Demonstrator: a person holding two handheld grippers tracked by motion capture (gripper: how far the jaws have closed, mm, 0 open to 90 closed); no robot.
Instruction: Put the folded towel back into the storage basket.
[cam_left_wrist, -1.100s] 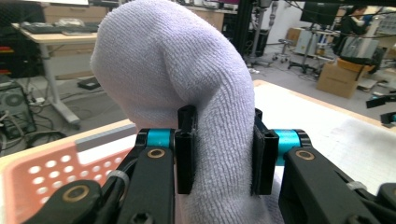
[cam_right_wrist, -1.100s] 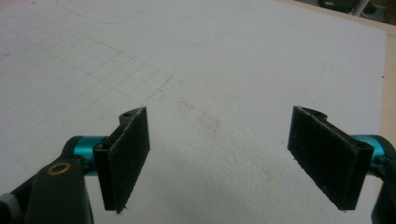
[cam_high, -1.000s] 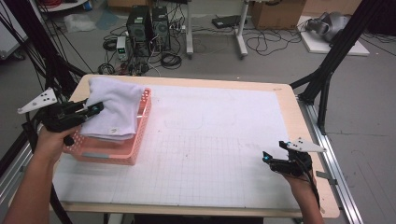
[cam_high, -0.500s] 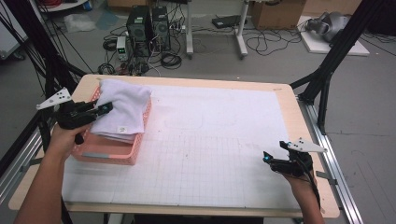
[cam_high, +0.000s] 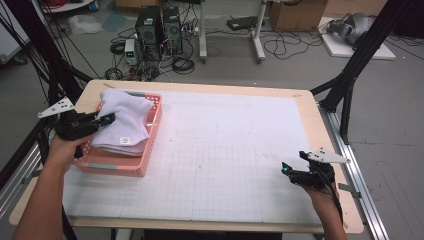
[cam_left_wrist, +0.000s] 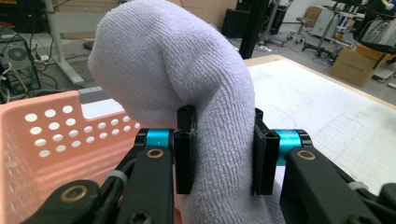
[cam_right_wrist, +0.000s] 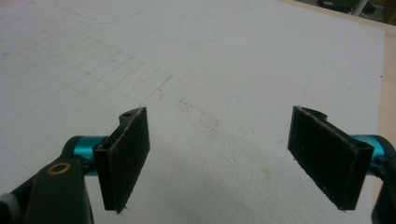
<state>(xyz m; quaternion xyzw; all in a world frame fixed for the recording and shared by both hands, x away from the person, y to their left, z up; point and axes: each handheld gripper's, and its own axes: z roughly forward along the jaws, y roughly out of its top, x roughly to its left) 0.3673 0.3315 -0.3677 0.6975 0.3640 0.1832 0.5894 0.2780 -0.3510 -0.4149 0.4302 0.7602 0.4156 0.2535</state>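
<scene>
A: Item one. Left gripper (cam_high: 106, 120), seen from above at the near-left wall of a pink basket (cam_high: 142, 160). Jaws closed partway on a bunched fold of white towel (cam_high: 125, 122); fold pinched firm between both pads in the left gripper view (cam_left_wrist: 219, 154).

B: Noted. Position of towel?

A: Lay inside the basket, heaped above the rim, mostly ahead of the gripper and toward the table's middle. Held fold stood upright between the pads, rounded top above the jaws. Small tag visible on the near flap (cam_high: 126, 140).

B: Long axis?

A: Ran roughly from the basket's far end to its near end, along the basket's own length. Gripper entered from the left side, across that axis, hold taken at the left edge of the cloth.

B: Item two?

A: Right gripper (cam_high: 292, 172), low over the white gridded mat (cam_high: 225, 150) at the near-right part of the table (cam_high: 310, 105). Jaws stood wide apart, nothing between the pads (cam_right_wrist: 128, 154); bare mat beyond.

B: Nearer hand?

A: Left, plainly; already gripping. Right well apart, most of the mat between it and the basket.

B: Bearing on the next move?

A: Judged a lift or a settling of the towel, either one the left hand's work. Bulk of cloth hung on the far side of the grip, so drag toward the basket wall likely. Unheld corner reachable by the right only after a long crossing to the left.
</scene>
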